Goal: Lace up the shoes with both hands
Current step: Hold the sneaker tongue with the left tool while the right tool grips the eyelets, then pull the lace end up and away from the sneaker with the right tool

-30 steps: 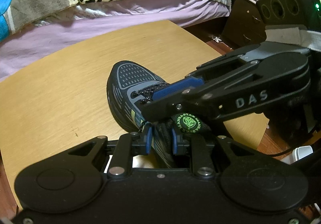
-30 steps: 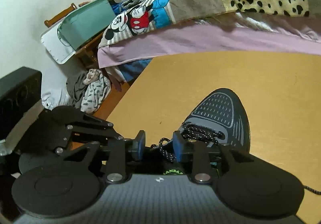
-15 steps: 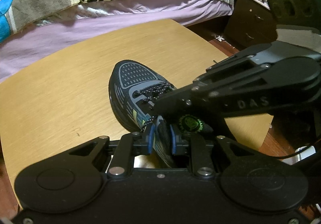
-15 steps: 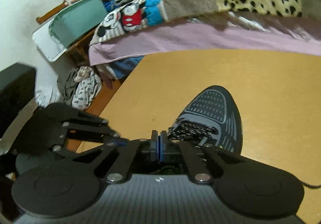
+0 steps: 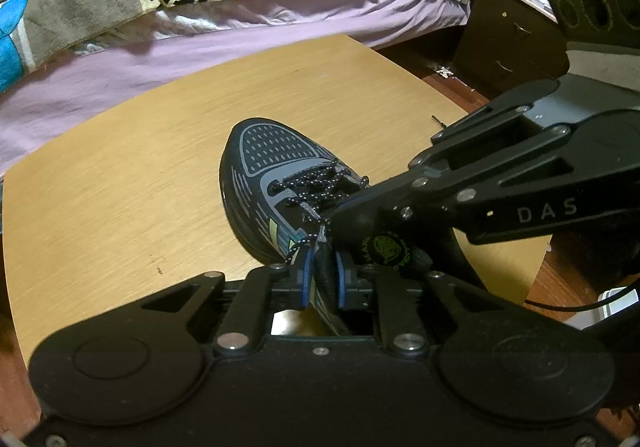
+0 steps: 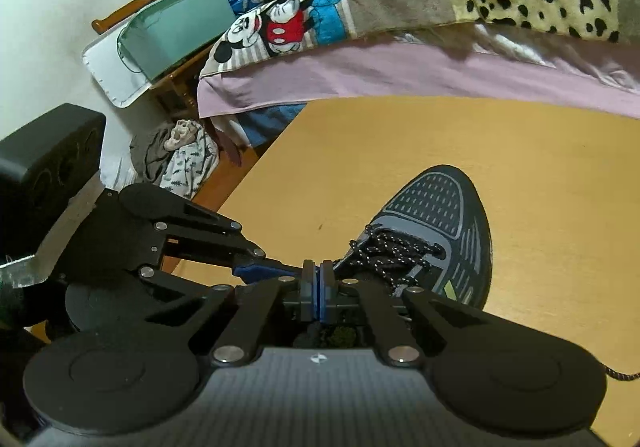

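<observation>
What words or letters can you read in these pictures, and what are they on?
"DAS": white letters on the side of the right gripper.
Round green logo on the shoe tongue: it has lettering around it, too small and partly covered to read.
Nothing else is readable.

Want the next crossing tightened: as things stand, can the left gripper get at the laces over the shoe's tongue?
Probably not directly. The left gripper is clamped on the shoe's collar, and the closed right gripper lies across the near end of the laces. Only the crossings nearer the toe lie uncovered.
</observation>
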A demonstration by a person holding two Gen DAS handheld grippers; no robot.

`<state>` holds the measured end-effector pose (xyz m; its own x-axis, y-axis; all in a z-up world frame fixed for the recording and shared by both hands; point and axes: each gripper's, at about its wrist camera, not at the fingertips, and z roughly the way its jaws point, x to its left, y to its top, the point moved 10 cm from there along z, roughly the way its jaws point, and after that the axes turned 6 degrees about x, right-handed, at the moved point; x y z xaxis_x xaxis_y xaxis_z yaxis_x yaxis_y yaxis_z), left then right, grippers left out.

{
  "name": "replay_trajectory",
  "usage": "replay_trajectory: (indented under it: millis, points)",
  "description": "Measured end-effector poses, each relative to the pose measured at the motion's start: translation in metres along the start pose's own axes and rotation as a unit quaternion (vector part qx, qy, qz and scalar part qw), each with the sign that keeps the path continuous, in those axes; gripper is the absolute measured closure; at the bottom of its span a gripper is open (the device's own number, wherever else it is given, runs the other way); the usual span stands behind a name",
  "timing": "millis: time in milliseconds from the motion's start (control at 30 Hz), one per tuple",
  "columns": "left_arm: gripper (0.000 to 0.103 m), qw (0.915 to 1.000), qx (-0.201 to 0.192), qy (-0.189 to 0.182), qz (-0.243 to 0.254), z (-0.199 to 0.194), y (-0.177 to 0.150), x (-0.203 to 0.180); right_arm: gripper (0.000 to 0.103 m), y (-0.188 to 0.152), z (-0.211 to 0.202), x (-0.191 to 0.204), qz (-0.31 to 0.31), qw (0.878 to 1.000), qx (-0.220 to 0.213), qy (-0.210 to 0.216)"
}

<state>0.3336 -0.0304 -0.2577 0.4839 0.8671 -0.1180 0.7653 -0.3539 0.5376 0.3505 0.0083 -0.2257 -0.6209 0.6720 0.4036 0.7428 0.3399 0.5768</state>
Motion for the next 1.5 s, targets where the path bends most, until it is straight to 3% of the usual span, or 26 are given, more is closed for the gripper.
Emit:
replay_trajectory:
  millis: [267,367,467,567,633,667,767,933,967,1033,1233,1500]
  points:
    - [0.091,1.0000,0.001,0.007,0.001,-0.001,-0.001,-0.001,0.099,-0.004,-0.023,0.003,-0.007,1.000,-0.016,0.003]
    - [0.091,1.0000,0.001,0.009,0.001,-0.001,0.000,-0.002,0.098,-0.006,-0.036,-0.013,0.023,0.999,-0.026,0.006]
    - [0.091,0.9999,0.000,0.010,0.000,-0.001,0.000,-0.002,0.096,-0.013,-0.043,-0.047,0.112,0.993,-0.039,0.010]
    - [0.091,0.9999,0.000,0.010,0.000,-0.001,0.001,-0.003,0.093,-0.023,-0.046,-0.081,0.238,0.969,-0.062,0.035]
    - [0.091,0.9999,0.000,0.011,0.001,-0.001,0.001,-0.003,0.069,-0.034,-0.043,-0.096,0.317,0.943,-0.076,0.058]
    - [0.091,0.9999,-0.001,0.011,0.003,-0.001,0.001,-0.003,0.066,-0.038,-0.040,-0.102,0.350,0.931,-0.081,0.070]
    - [0.091,0.9999,-0.001,0.012,0.005,-0.002,0.001,-0.004,0.066,-0.045,-0.028,-0.108,0.422,0.896,-0.093,0.107]
    - [0.091,0.9999,-0.002,0.011,0.007,-0.002,0.001,-0.004,0.069,-0.048,-0.012,-0.113,0.474,0.868,-0.102,0.111]
    - [0.091,0.9999,-0.002,0.010,0.007,-0.002,0.000,-0.003,0.071,-0.047,-0.009,-0.112,0.477,0.866,-0.104,0.110]
    - [0.091,0.9999,-0.002,0.010,0.007,-0.002,0.000,-0.003,0.099,-0.046,-0.003,-0.112,0.481,0.863,-0.109,0.109]
    - [0.091,0.9999,-0.001,0.009,0.007,-0.002,0.001,-0.002,0.100,-0.040,-0.012,-0.113,0.462,0.871,-0.137,0.096]
    - [0.091,0.9999,0.000,0.010,0.007,-0.001,0.001,-0.003,0.100,-0.043,-0.028,-0.128,0.468,0.867,-0.155,0.076]
